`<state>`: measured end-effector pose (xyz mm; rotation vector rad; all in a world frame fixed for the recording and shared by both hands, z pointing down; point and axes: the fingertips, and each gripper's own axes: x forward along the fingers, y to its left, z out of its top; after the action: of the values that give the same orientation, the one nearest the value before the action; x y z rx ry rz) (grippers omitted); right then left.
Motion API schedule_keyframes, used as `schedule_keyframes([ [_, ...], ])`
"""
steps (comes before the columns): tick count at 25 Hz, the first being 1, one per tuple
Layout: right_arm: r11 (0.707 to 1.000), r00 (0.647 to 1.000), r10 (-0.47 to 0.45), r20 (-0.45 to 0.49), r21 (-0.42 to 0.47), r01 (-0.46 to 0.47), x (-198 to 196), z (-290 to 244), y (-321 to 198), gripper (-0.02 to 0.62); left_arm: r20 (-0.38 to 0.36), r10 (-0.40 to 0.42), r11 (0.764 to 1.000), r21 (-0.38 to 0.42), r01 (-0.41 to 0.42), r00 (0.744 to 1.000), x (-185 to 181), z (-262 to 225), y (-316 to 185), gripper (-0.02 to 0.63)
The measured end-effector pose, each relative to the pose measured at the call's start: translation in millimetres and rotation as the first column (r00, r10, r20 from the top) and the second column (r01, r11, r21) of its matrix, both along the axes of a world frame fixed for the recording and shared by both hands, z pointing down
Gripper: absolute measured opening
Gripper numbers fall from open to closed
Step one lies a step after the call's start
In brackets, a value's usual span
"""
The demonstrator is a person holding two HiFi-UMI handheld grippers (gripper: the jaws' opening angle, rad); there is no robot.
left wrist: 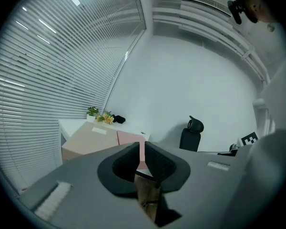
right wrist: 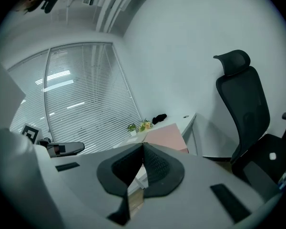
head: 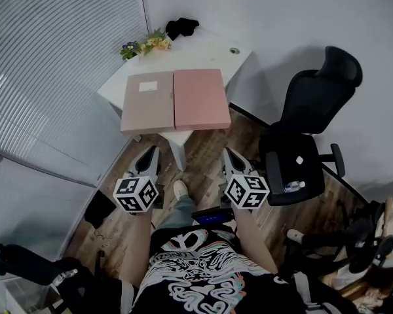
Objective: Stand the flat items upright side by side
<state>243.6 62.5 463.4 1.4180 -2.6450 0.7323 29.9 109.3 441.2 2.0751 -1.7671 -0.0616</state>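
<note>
The left gripper's [left wrist: 139, 148] jaws stand a narrow slit apart with nothing between them. The right gripper's [right wrist: 143, 149] jaws are pressed together, empty. Both hang over the wood floor [head: 203, 146], short of the white desk [head: 209, 51]. On it, a beige box file [head: 147, 106] and a pink box file [head: 200, 99] lie flat, long edges touching. The beige one's white label [head: 147, 86] is too small to read. Behind them are flowers [head: 147, 44] and a black heap [head: 182, 27] I cannot identify.
</note>
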Motion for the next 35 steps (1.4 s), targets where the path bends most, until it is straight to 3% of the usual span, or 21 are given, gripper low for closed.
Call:
schedule_keyframes([
  [3, 1.000, 0.999, 0.007, 0.045, -0.027, -0.006, 1, 5, -10, 0.015, 0.007, 0.038, 0.999, -0.004, -0.038, 0.999, 4, 4, -12, 0.059],
  [6, 0.997, 0.996, 0.008, 0.094, -0.071, -0.002, -2, 12, -22, 0.081, 0.004, 0.076, 0.997, -0.021, -0.076, 0.997, 7, 12, -29, 0.096],
  [13, 0.990, 0.996, 0.051, 0.067, -0.131, -0.042, 2, 34, -66, 0.095, 0.047, 0.165, 0.983, -0.082, -0.161, 0.985, 11, 41, -86, 0.124],
  [17, 0.980, 0.995, 0.082, 0.062, -0.187, -0.070, 7, 55, -97, 0.106, 0.103, 0.243, 0.964, -0.140, -0.228, 0.965, 13, 63, -123, 0.150],
  [23, 0.945, 0.984, 0.149, 0.095, -0.307, -0.113, 18, 91, -127, 0.138, 0.224, 0.413, 0.897, -0.266, -0.353, 0.883, 26, 97, -157, 0.196],
  [29, 0.908, 0.969, 0.196, 0.151, -0.402, -0.121, 20, 121, -149, 0.175, 0.314, 0.556, 0.820, -0.355, -0.449, 0.769, 45, 120, -172, 0.204],
  [35, 0.859, 0.930, 0.280, 0.238, -0.495, -0.131, 19, 143, -163, 0.201, 0.339, 0.663, 0.743, -0.407, -0.531, 0.668, 60, 132, -176, 0.208],
])
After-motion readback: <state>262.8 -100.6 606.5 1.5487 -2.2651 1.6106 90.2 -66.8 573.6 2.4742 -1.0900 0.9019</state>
